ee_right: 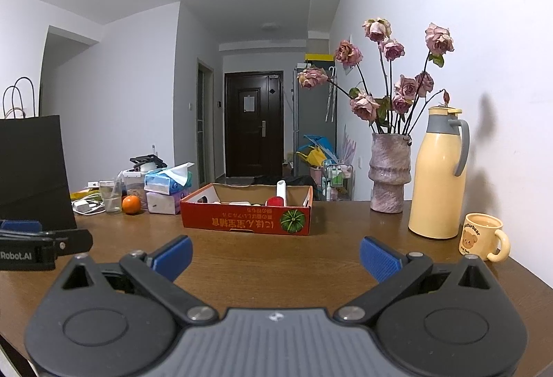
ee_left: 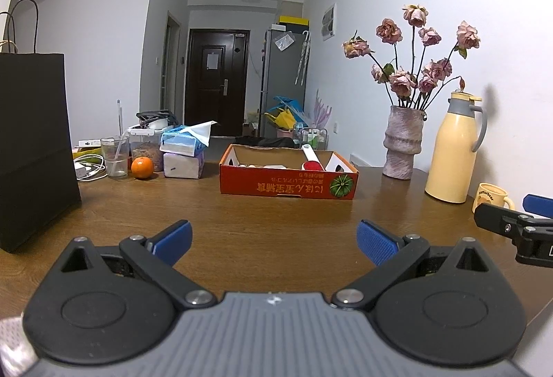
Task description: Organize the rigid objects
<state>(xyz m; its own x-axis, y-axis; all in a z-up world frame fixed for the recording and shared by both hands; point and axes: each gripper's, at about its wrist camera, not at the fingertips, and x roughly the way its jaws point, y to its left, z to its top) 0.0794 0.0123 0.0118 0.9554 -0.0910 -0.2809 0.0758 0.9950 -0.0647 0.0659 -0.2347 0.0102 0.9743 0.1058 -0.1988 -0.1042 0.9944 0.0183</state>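
Note:
A red cardboard box (ee_left: pixel 288 181) (ee_right: pixel 246 218) stands on the wooden table ahead of both grippers. It holds a red and white lint roller (ee_left: pixel 311 157) (ee_right: pixel 280 195) and some pale items that are partly hidden. My left gripper (ee_left: pixel 274 244) is open and empty, low over the table in front of the box. My right gripper (ee_right: pixel 275 257) is open and empty, beside the left one. Each gripper shows at the edge of the other's view.
A black paper bag (ee_left: pixel 33 148) stands at the left. An orange (ee_left: pixel 142 167), a glass (ee_left: pixel 114 156), tissue boxes (ee_left: pixel 183 154) and a charger sit at the back left. A vase of dried roses (ee_right: pixel 390 173), a yellow thermos (ee_right: pixel 439 176) and a bear mug (ee_right: pixel 482 237) stand at the right wall.

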